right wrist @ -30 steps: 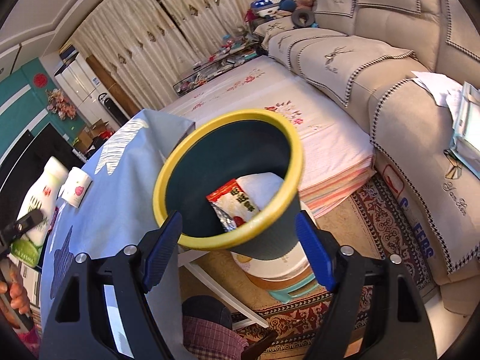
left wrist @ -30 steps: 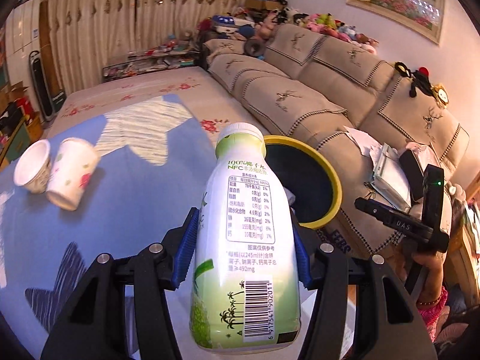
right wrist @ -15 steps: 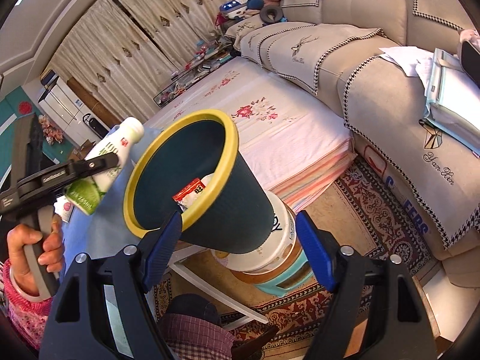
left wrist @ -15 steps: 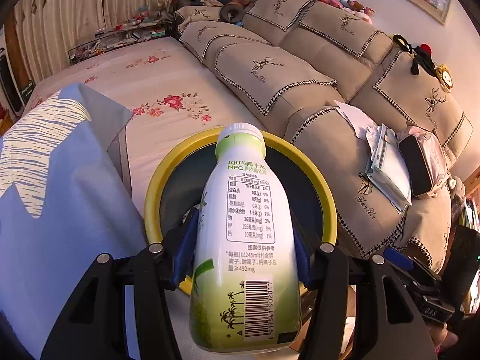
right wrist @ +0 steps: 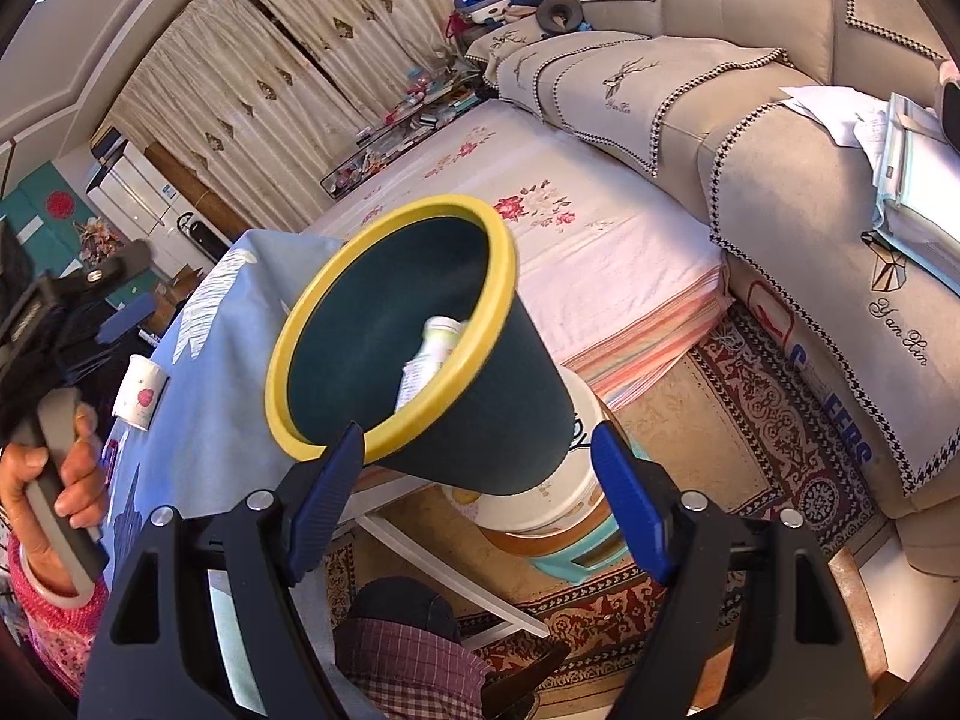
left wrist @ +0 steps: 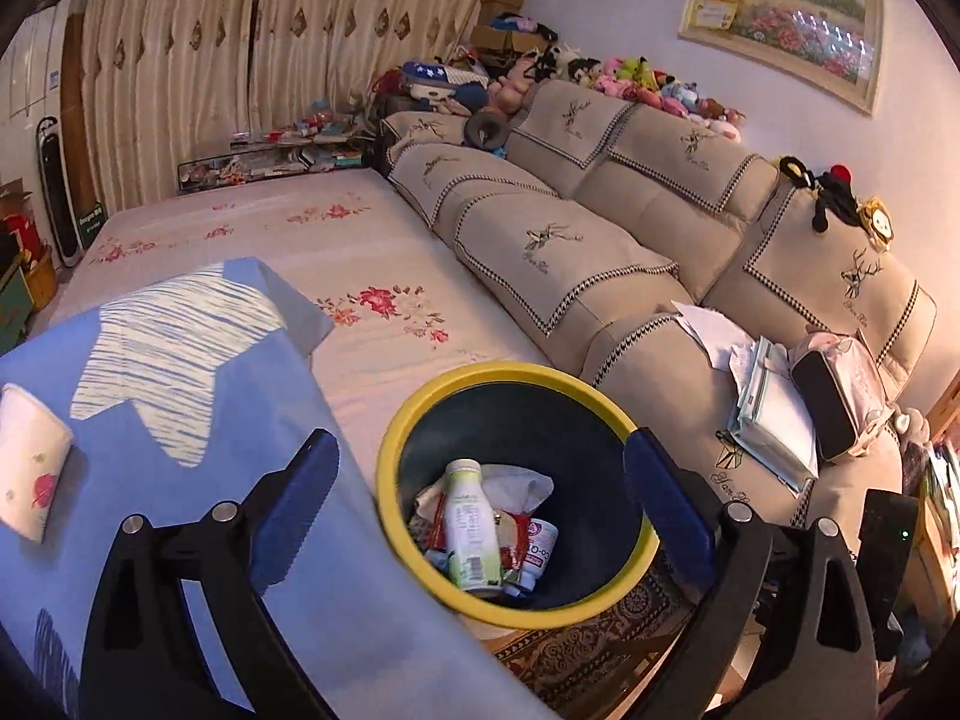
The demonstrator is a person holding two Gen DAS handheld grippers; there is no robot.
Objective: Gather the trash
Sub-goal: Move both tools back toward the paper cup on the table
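Observation:
A white and green bottle [left wrist: 471, 534] lies inside the dark bin with the yellow rim [left wrist: 516, 371], on top of wrappers and tissue. Just above the bin, my left gripper [left wrist: 480, 444] has its jaws opening wide, with nothing between the pads. My right gripper [right wrist: 477, 444] is shut on the bin's dark wall [right wrist: 510, 420] and holds it tilted towards the blue table; the bottle [right wrist: 429, 354] shows over the rim. A white paper cup [left wrist: 27, 468] with a red mark lies on its side on the table, left of my left gripper.
The blue tablecloth [left wrist: 180, 510] ends right beside the bin. A white stool [right wrist: 540, 510] and a patterned rug [right wrist: 750, 420] lie under the bin. Behind are a floral bed [left wrist: 336, 252] and a beige sofa [left wrist: 600, 228] with papers [left wrist: 774, 414]. A hand [right wrist: 72, 468] holds the left gripper's handle.
My left gripper carried the bottle from the table to over the bin, opened and let it go; the bottle now lies in the bin. The right gripper kept the bin and tilted it further.

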